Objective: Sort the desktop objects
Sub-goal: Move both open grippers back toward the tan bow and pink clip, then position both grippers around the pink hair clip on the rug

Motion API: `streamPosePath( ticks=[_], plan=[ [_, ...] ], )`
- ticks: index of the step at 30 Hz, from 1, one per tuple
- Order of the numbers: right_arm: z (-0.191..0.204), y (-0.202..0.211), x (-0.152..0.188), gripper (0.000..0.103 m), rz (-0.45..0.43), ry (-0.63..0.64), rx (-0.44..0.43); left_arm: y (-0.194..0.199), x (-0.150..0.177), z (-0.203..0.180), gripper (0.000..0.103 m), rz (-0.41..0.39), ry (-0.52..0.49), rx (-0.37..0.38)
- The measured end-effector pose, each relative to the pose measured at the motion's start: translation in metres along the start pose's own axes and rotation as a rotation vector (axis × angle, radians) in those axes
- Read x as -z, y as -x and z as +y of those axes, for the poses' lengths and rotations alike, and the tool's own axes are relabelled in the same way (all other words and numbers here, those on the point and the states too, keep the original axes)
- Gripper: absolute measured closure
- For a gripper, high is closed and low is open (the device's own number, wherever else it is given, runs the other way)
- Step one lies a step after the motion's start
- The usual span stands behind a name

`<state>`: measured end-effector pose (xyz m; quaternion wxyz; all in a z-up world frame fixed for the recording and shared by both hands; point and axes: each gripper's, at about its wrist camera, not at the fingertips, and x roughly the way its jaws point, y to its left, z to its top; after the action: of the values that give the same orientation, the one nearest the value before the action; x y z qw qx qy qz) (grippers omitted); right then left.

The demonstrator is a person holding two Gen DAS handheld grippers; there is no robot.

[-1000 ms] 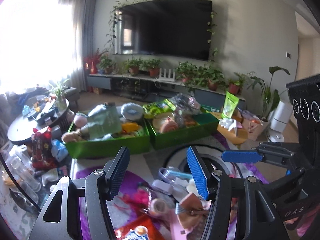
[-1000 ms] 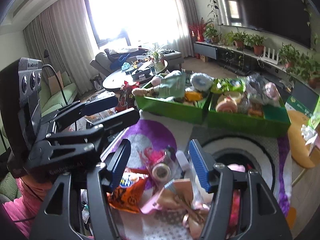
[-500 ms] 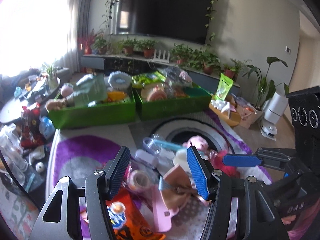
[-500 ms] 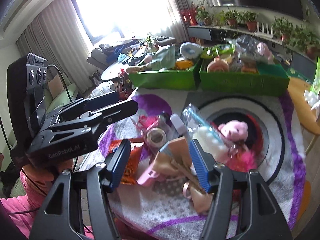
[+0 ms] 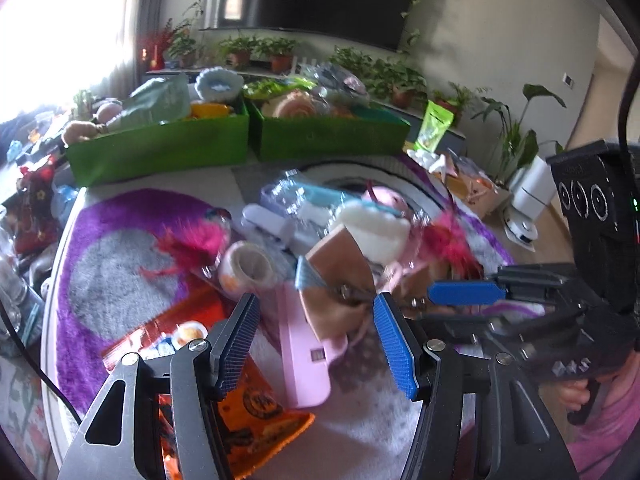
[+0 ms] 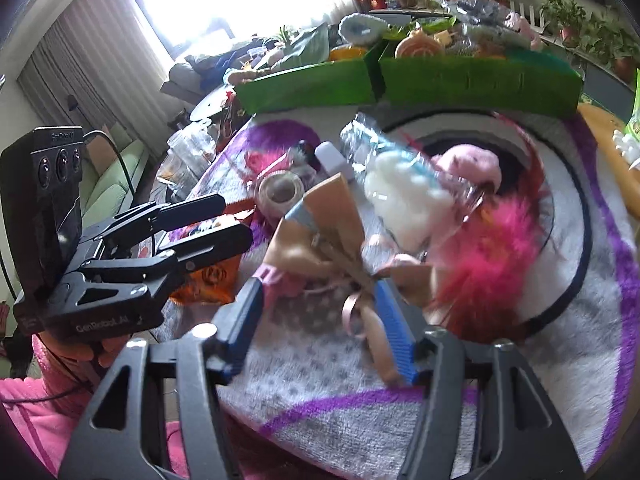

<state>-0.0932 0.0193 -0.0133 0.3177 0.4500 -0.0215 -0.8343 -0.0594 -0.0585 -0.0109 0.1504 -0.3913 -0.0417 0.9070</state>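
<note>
A heap of small objects lies on a purple, grey and white rug. It holds a tan ribbon bow, a pink flat case, a tape roll, a white plush, pink feathers and an orange snack bag. My left gripper is open, low over the pink case and bow. My right gripper is open, just over the bow. Each gripper shows in the other's view.
Two green bins full of toys and packets stand side by side at the rug's far edge. A clear plastic pack and a white tube lie in the heap. Bottles and clutter crowd the left side.
Both grippers have come down and forward toward the heap, which now looms larger. Both stay open. The objects have not moved.
</note>
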Motion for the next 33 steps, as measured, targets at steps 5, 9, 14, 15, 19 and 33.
streamPosePath(
  ticks=[5,9,14,15,19,33],
  plan=[
    [-0.003,-0.008,0.004,0.078,0.032,0.004,0.007,-0.01,0.012,-0.003,0.043,0.055,0.017,0.048],
    [0.003,-0.013,0.007,0.08,0.049,0.024,-0.001,-0.015,0.018,-0.006,0.043,0.075,-0.001,0.038],
    [0.005,-0.02,0.01,0.078,0.077,0.03,-0.001,-0.025,0.024,-0.003,0.043,0.113,-0.007,0.026],
    [0.004,-0.022,0.011,0.078,0.087,0.024,-0.001,-0.027,0.025,-0.003,0.043,0.117,-0.01,0.024],
    [0.003,-0.027,0.014,0.078,0.113,0.018,-0.007,-0.027,0.028,-0.008,0.043,0.113,-0.045,0.019],
    [-0.032,-0.031,-0.001,0.082,0.093,-0.109,0.062,-0.022,0.049,-0.056,0.044,0.153,-0.196,0.274]
  ],
)
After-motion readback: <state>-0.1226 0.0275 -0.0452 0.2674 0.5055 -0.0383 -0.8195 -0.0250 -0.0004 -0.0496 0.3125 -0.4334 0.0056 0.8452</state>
